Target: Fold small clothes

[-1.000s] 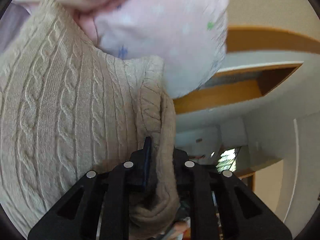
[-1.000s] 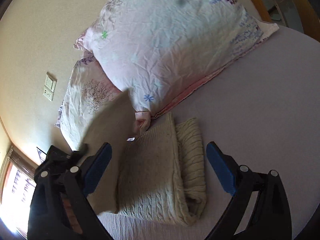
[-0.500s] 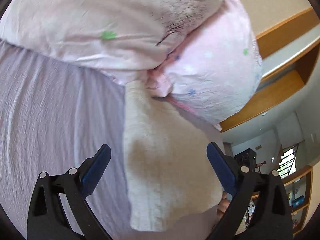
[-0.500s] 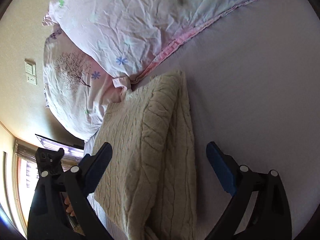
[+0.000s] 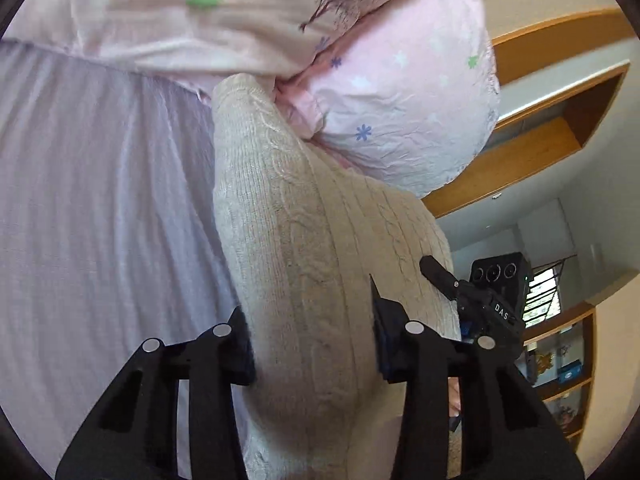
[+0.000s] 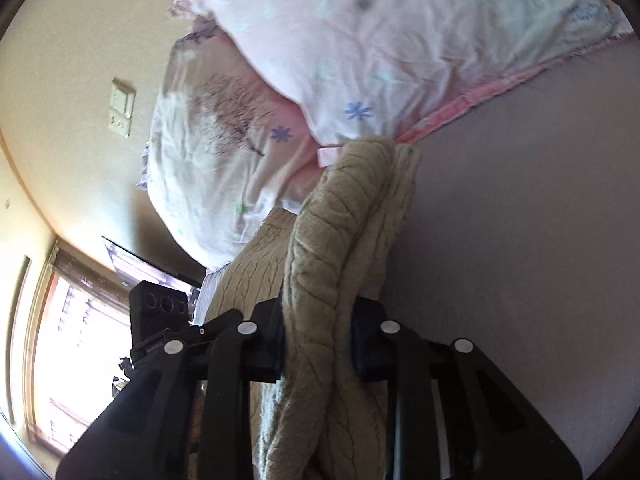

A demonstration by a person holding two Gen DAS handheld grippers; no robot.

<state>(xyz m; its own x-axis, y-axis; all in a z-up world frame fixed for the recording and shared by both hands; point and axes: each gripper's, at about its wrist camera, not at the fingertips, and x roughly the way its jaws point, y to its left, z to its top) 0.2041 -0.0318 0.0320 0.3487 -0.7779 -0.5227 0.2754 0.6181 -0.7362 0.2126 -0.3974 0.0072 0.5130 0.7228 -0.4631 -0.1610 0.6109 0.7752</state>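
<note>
A folded beige cable-knit sweater (image 5: 304,280) lies on the lilac bed sheet (image 5: 100,220), its far end against the pillows. My left gripper (image 5: 312,352) is closed around one thick folded edge of it. My right gripper (image 6: 316,344) is closed around the opposite edge of the sweater (image 6: 320,264), pinching the stacked layers. Each gripper shows in the other's view: the right one in the left wrist view (image 5: 480,300), the left one in the right wrist view (image 6: 160,316).
Two pink flowered pillows (image 6: 400,40) lie at the head of the bed, also in the left wrist view (image 5: 400,112). A wooden shelf (image 5: 540,140) is on the wall behind. A wall switch (image 6: 122,106) and a bright window (image 6: 68,360) are at left.
Half a second ago both grippers were open over the folded sweater. Both have moved in and closed on its opposite edges.
</note>
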